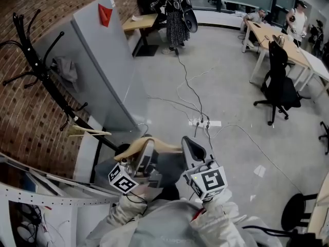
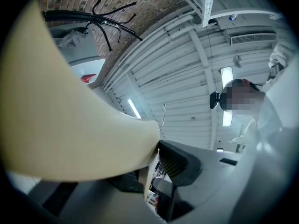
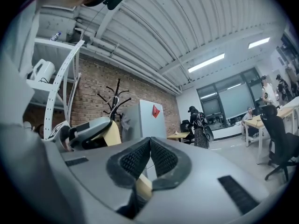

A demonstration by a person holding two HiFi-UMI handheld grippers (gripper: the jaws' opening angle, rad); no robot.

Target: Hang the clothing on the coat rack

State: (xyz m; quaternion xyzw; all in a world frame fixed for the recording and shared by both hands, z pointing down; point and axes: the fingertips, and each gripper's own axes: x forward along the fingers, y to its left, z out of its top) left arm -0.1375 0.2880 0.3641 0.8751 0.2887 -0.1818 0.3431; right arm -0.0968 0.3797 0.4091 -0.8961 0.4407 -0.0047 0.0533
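We see both grippers low in the head view, at about 6 o'clock, with a tan wooden hanger (image 1: pixel 159 146) spanning them. The left gripper (image 1: pixel 148 152) sits at 9 o'clock of the right gripper (image 1: pixel 191 147).

In the left gripper view the hanger's broad arm fills the space from 7 to 11 o'clock. It runs in between the widely spread jaws, and its end lies against the ribbed pad at 3 o'clock of it. We read this as a wide hold on the wood. In the right gripper view the 2 jaws are nearly together, their pads meeting at the tips. A thin strip of the same hanger is pinched between them just below, toward 6 o'clock.

The wood that shows is bare. The black coat rack (image 1: pixel 38 68) stands at 10 o'clock of the grippers, well apart from them, against the brick wall (image 1: pixel 20 117). A 2nd wooden hanger (image 1: pixel 88 132) sits by its lower hooks. A grey garment (image 1: pixel 67 71) hangs at 3 o'clock of the pole, in front of the grey partition (image 1: pixel 105 71). We cannot tell which of the 2 carries it.
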